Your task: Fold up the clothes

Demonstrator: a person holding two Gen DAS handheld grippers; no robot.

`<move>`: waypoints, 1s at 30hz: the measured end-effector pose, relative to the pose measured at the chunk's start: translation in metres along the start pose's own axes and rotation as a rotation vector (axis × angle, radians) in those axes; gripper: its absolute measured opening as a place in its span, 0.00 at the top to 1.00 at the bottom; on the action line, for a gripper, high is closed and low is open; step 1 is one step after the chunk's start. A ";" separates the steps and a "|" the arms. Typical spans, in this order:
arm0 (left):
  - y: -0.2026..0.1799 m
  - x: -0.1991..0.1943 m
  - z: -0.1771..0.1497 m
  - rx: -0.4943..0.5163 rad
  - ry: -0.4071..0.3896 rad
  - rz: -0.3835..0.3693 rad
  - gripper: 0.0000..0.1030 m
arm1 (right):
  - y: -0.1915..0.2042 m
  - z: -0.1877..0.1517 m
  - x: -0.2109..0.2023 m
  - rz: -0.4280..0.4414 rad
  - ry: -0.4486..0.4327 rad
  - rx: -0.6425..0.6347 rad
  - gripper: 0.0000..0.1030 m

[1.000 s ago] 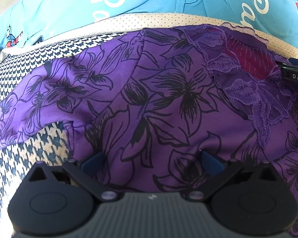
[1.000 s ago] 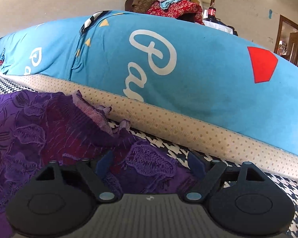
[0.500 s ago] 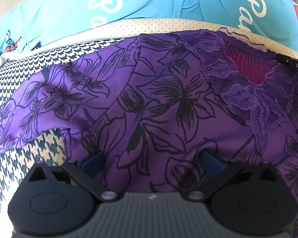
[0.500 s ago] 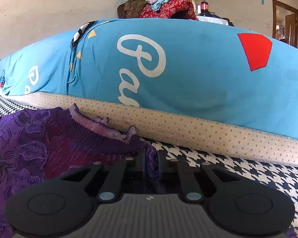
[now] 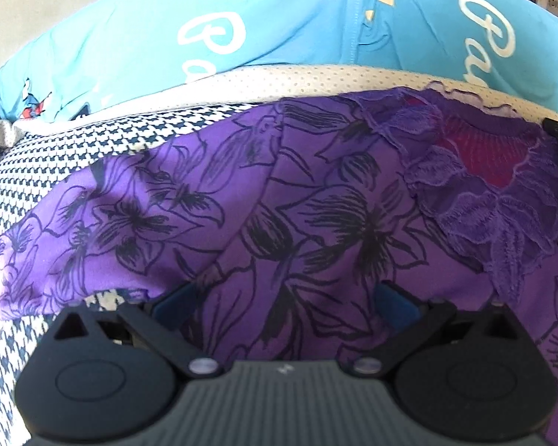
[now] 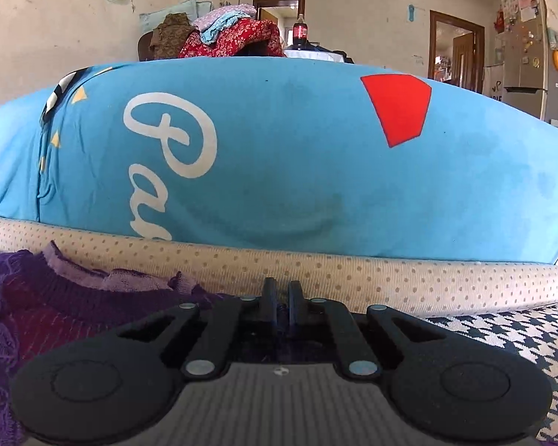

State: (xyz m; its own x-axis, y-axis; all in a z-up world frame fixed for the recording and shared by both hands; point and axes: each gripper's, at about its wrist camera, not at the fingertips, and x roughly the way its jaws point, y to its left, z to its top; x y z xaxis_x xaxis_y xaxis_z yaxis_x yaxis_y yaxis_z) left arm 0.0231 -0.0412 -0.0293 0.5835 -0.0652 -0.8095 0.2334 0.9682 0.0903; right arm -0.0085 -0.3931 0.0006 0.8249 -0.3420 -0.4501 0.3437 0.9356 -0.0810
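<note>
right gripper (image 6: pixel 282 297) now higher; blue cover (image 6: pixel 279 156) lettering "pa"

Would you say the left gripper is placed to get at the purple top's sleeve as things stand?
Probably yes: the left gripper is open, its fingers low over the purple top, and the sleeve lies uncovered just to its left on the houndstooth cover.
</note>
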 end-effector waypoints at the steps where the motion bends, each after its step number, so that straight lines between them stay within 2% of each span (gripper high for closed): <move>1: 0.003 0.001 0.002 -0.018 0.007 -0.008 0.00 | 0.001 0.000 0.000 -0.005 -0.001 -0.006 0.94; 3: 0.007 0.002 0.003 -0.039 0.014 -0.016 0.00 | -0.003 0.002 -0.002 0.022 -0.001 0.010 0.94; 5: 0.004 0.002 0.002 -0.025 0.010 -0.006 0.00 | -0.010 0.004 -0.006 0.088 -0.012 0.053 0.88; 6: 0.003 0.002 0.003 -0.019 0.005 -0.003 0.00 | -0.014 0.006 -0.007 0.117 -0.014 0.072 0.81; 8: 0.004 0.003 0.006 -0.025 -0.002 -0.001 0.00 | -0.020 0.008 -0.008 0.185 -0.002 0.096 0.57; 10: 0.007 0.004 0.009 -0.046 -0.006 0.000 0.00 | -0.018 0.007 -0.008 0.226 0.005 0.085 0.51; 15: 0.015 0.008 0.016 -0.091 0.000 -0.007 0.00 | -0.007 0.005 -0.010 0.265 0.016 0.047 0.44; 18: 0.016 0.010 0.019 -0.106 -0.005 -0.004 0.00 | 0.004 0.007 -0.016 0.269 0.008 0.017 0.44; 21: 0.020 0.012 0.023 -0.111 -0.011 0.024 0.00 | 0.013 0.011 -0.020 0.336 0.000 0.025 0.44; 22: 0.023 0.013 0.024 -0.122 -0.011 0.033 0.00 | 0.020 0.012 -0.022 0.371 0.005 0.011 0.48; 25: 0.031 0.017 0.029 -0.161 0.002 0.025 0.00 | 0.043 0.013 -0.027 0.478 0.021 -0.036 0.70; 28: 0.032 0.019 0.030 -0.163 0.002 0.022 0.00 | 0.074 0.008 -0.031 0.574 0.047 -0.095 0.76; 30: 0.034 0.019 0.030 -0.173 0.000 0.012 0.00 | 0.096 0.002 -0.034 0.600 0.055 -0.155 0.78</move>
State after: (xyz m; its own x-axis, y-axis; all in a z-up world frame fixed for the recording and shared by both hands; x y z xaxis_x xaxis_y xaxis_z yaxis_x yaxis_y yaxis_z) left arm 0.0657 -0.0170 -0.0239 0.5855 -0.0535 -0.8089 0.0893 0.9960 -0.0013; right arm -0.0028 -0.2923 0.0098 0.8284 0.2488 -0.5018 -0.2453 0.9666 0.0743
